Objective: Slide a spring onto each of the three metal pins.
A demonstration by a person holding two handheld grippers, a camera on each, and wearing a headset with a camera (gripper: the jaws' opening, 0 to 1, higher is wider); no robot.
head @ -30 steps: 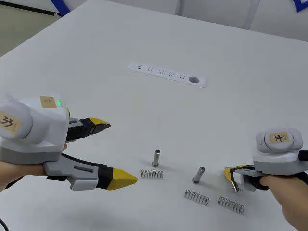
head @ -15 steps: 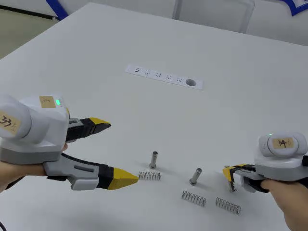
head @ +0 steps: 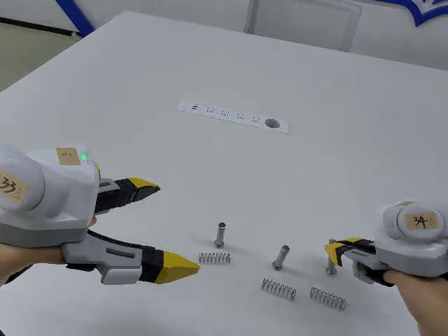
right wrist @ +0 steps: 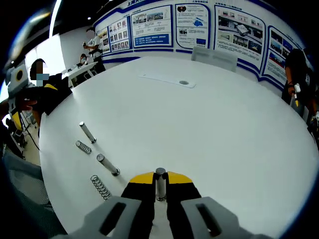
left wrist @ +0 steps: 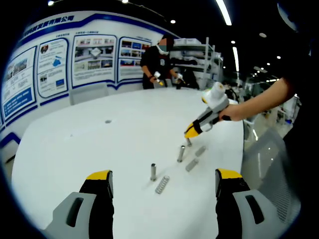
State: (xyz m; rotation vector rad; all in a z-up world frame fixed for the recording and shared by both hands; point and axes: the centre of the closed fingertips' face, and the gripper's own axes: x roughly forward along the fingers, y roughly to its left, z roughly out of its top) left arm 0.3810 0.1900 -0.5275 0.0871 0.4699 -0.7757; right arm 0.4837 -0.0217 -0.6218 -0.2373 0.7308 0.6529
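Note:
Two metal pins stand upright on the white table (head: 210,161): one pin (head: 220,234) on the left and a middle pin (head: 281,257). My right gripper (head: 336,250) is shut on the third pin (head: 331,265), which is upright with its foot at the table; its top shows between the jaws (right wrist: 160,182). Three springs lie flat: a spring (head: 215,258) beside the left pin, another spring (head: 278,288), and a third spring (head: 327,299) below my right gripper. My left gripper (head: 164,225) hovers wide open left of the pins, holding nothing (left wrist: 164,175).
A white power strip (head: 231,115) lies across the table further back. A chair back (head: 301,21) stands at the far edge. People stand by display boards (left wrist: 159,59) beyond the table.
The pin in my right gripper has gone from tilted to upright, with the gripper a little lower. My left gripper has stayed in place. The head camera has tipped slightly.

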